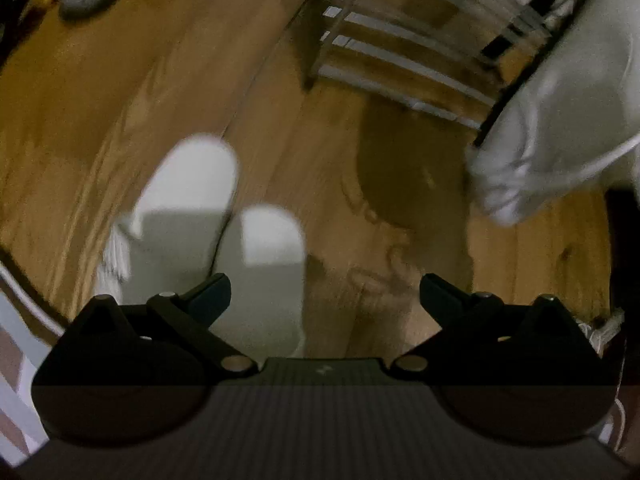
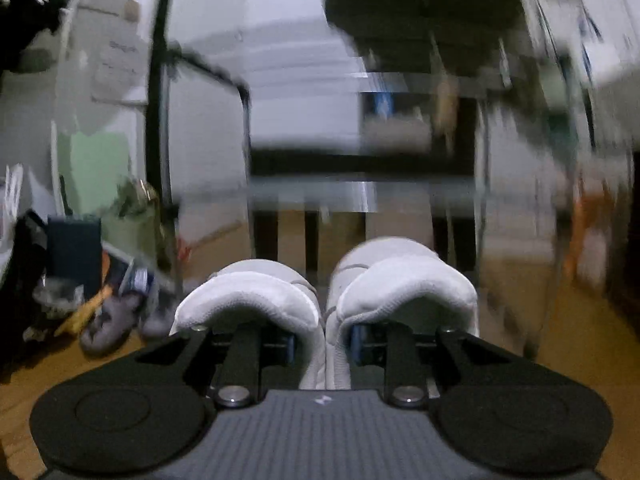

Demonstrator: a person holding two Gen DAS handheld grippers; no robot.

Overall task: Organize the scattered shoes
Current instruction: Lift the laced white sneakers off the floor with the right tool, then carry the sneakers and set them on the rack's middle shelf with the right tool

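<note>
Plainly, the right gripper (image 2: 326,340) is clamped on a pair of white sneakers (image 2: 326,300): its two fingers (image 2: 244,352) reach into the shoe openings, one in each, and pinch the two inner walls together between them, so the jaws stand narrow. The padded collars arch over the fingers and the toes point away from the camera. Beyond the pair, much blurred, a metal shoe rack (image 2: 360,196) stands ahead, with two dark soles (image 2: 420,20) showing high above it. Down to the left of these jaws a grey shoe (image 2: 112,324) lies on the wooden floor (image 2: 580,340).

The left gripper (image 1: 324,292) has its jaws spread wide with nothing between them, only floor. Just ahead and to the left of them two white rounded shapes (image 1: 200,184) show, too blurred to name. The rack lies farther ahead to the right, and a white sneaker (image 1: 540,140) hangs at the right edge.
</note>
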